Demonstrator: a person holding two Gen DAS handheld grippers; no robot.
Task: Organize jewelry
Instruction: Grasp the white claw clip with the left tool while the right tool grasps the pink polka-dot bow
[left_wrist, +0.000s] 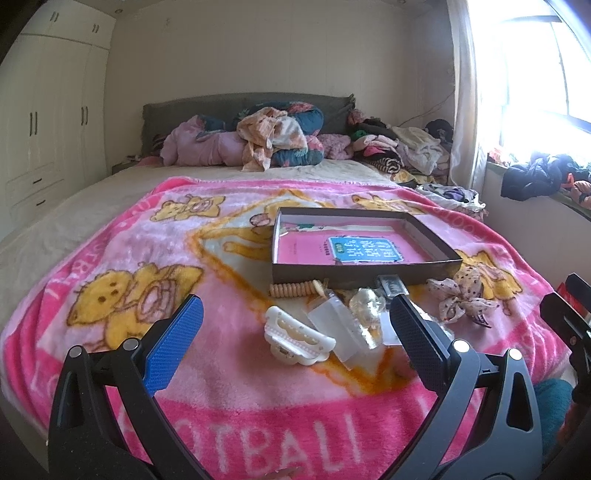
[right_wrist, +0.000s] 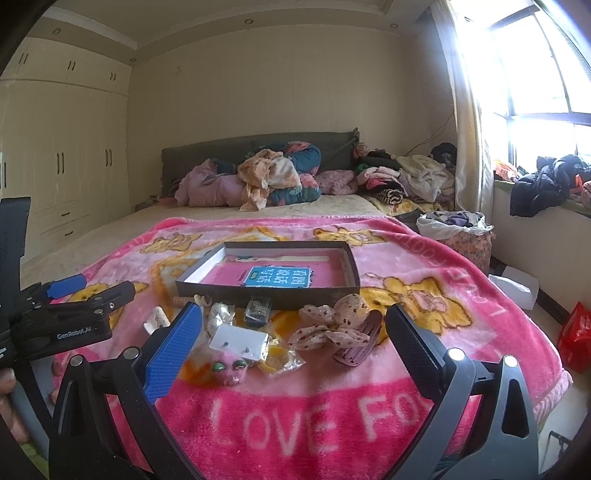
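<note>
Where trinkets lie — pink blanket, cluttered bedroom.

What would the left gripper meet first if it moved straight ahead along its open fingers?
Most likely the white plastic hair claw clip, lying on the pink fleece blanket between the open fingers of the left gripper. Clear plastic packets lie just behind it. Depth is unclear, so it might pass over.

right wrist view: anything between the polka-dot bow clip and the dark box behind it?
No. In the right wrist view only bare pink blanket separates the polka-dot bow clip from the dark box. The small clear case sits further left.
</note>
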